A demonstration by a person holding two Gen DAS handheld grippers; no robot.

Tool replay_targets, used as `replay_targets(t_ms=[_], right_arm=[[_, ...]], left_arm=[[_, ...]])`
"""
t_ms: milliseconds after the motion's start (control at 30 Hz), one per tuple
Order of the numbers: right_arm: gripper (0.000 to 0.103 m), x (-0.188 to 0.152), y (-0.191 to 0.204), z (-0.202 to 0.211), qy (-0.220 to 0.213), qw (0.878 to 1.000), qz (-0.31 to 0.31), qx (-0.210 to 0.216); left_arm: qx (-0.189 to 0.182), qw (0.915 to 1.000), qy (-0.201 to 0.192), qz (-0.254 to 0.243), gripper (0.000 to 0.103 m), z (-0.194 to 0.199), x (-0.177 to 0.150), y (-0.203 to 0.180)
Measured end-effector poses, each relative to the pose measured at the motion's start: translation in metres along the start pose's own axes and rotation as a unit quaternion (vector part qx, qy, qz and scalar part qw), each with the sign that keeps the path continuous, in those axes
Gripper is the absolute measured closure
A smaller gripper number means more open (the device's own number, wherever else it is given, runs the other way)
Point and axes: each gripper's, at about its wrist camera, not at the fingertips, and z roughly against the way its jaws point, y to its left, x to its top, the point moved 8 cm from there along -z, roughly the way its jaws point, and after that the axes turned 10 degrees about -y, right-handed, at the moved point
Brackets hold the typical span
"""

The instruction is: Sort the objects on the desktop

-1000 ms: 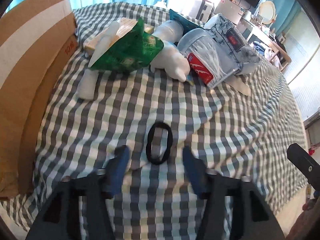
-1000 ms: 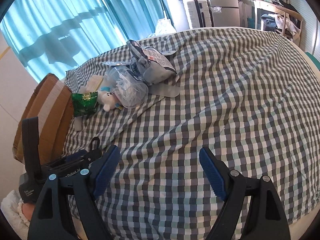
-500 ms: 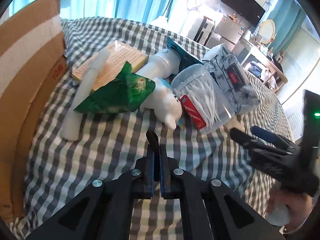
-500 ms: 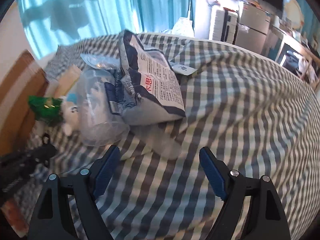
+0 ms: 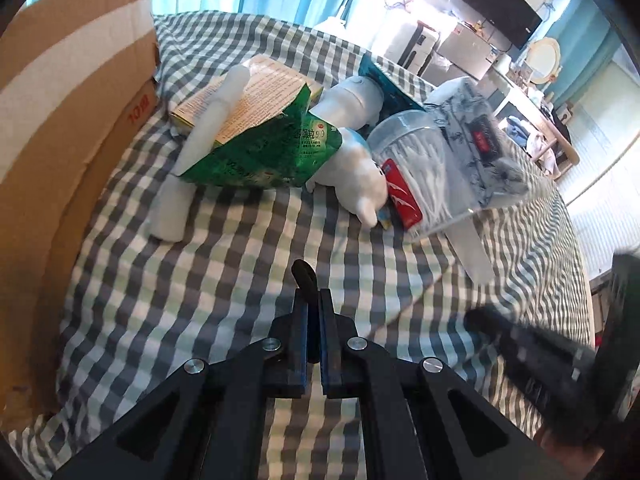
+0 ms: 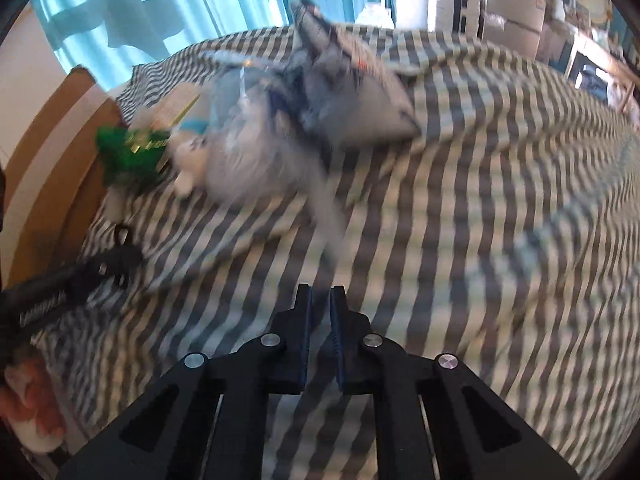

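Checked cloth (image 5: 168, 300) covers the surface. Left gripper (image 5: 313, 300) has its jaws pinched on a black hair tie (image 5: 303, 274), mostly hidden between them. Right gripper (image 6: 321, 300) is nearly closed, holding nothing; its view is motion-blurred, smearing the pile of packets (image 6: 280, 120).

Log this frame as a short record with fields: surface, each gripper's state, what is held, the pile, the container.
surface: checked cloth
left gripper: shut on black hair tie
right gripper: shut, nothing visible between its fingers
pile: green packet, white plush toy, cotton swab tub, yellow booklet, patterned pouch, touching or overlapping
container: cardboard box, left of the pile
image quality: right wrist view motion-blurred
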Motion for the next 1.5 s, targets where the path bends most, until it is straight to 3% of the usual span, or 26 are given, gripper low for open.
replay_targets(t_ms=[100, 167, 233, 267, 367, 500, 567, 600, 633, 900, 1167, 1500], right_arm=[[0.093, -0.016, 0.005, 0.017, -0.001, 1.000, -0.022, 0.013], [0.088, -0.012, 0.004, 0.024, -0.019, 1.000, -0.019, 0.006], [0.066, -0.002, 0.000, 0.024, -0.028, 1.000, -0.012, -0.003], [0.063, 0.006, -0.003, 0.022, -0.034, 0.999, -0.011, -0.007], [0.063, 0.031, -0.010, 0.013, -0.052, 0.998, -0.028, -0.001], [0.063, 0.047, -0.016, -0.015, -0.032, 0.998, -0.058, 0.021], [0.071, 0.044, -0.018, -0.030, -0.011, 0.998, -0.063, 0.024], [0.088, 0.043, -0.019, -0.030, -0.014, 0.998, -0.060, 0.018], [0.091, 0.043, -0.018, -0.028, -0.019, 0.998, -0.060, 0.020], [0.099, 0.019, 0.001, 0.018, -0.038, 0.996, -0.073, 0.029], [0.099, -0.024, 0.015, 0.086, -0.050, 0.993, -0.099, 0.029], [0.099, -0.034, 0.032, 0.147, -0.079, 0.991, -0.104, 0.019]], left_arm=[[-0.002, 1.0000, -0.003, 0.003, 0.100, 0.010, -0.004, 0.001], [-0.003, 1.0000, -0.003, 0.003, 0.100, 0.012, -0.005, 0.003], [-0.001, 1.0000, -0.003, 0.005, 0.100, 0.015, -0.006, 0.001], [-0.002, 1.0000, -0.003, 0.006, 0.100, 0.014, -0.005, 0.001], [-0.003, 1.0000, 0.001, 0.006, 0.100, 0.009, -0.003, -0.003], [-0.001, 1.0000, 0.005, 0.006, 0.100, -0.004, 0.002, -0.005], [0.001, 0.9999, 0.008, 0.006, 0.100, -0.010, 0.004, -0.005], [0.001, 0.9999, 0.010, 0.005, 0.100, -0.013, 0.005, -0.005], [0.001, 0.9999, 0.011, 0.004, 0.100, -0.014, 0.005, -0.005], [-0.006, 0.9999, 0.014, 0.006, 0.100, -0.005, 0.000, -0.005], [-0.021, 0.9997, -0.014, 0.004, 0.100, 0.050, 0.003, -0.013], [-0.044, 0.9978, -0.048, 0.003, 0.100, 0.117, -0.001, -0.027]])
